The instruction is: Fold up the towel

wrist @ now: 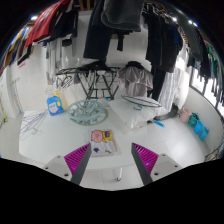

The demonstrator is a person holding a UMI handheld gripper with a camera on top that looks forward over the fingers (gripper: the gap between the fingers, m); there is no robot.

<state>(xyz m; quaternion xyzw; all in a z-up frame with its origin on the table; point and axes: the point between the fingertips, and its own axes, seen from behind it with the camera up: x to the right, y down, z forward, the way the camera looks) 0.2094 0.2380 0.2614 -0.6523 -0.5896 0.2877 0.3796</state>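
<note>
with tool (111,158) open and empty over the bare table (60,140), no towel visible: best to locate one, then approach low at an edge.

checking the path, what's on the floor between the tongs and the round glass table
In the gripper view, a printed booklet lies on the pale floor between the open tongs and the glass table.

Surface: pale floor (45,140). Items lying directly on it: 1 printed sheet (100,140) just ahead of the fingers; 1 round glass-topped stand (88,111) beyond it; 1 blue container (56,104) beside clothes hangers (33,120); 1 blue object (200,129) further off.
</note>
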